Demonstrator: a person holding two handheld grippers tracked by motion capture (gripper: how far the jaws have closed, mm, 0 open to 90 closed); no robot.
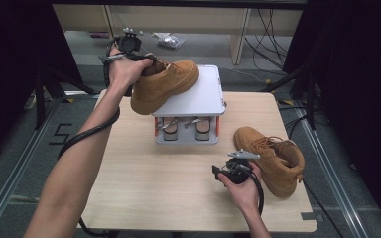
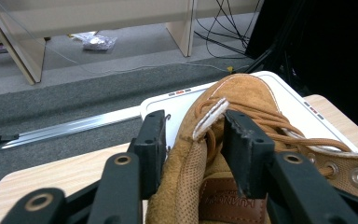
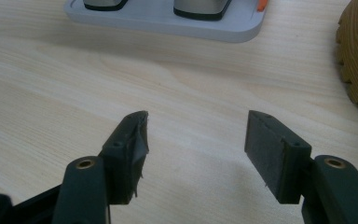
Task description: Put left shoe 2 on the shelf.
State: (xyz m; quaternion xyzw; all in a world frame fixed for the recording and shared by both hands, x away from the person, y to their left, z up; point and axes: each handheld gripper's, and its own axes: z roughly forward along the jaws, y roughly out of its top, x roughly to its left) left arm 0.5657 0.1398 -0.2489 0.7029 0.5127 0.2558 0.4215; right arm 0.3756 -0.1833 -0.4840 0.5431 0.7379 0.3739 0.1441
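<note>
Left tongs clamp the tan boot's collar; right tongs gape empty.

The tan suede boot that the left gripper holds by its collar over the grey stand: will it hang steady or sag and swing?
The tan suede boot probably sags: the left gripper pinches only soft collar padding. Its thick sole looks heavy, so the toe may dip. The toe seems partly over the grey stand, which may steady it.
</note>
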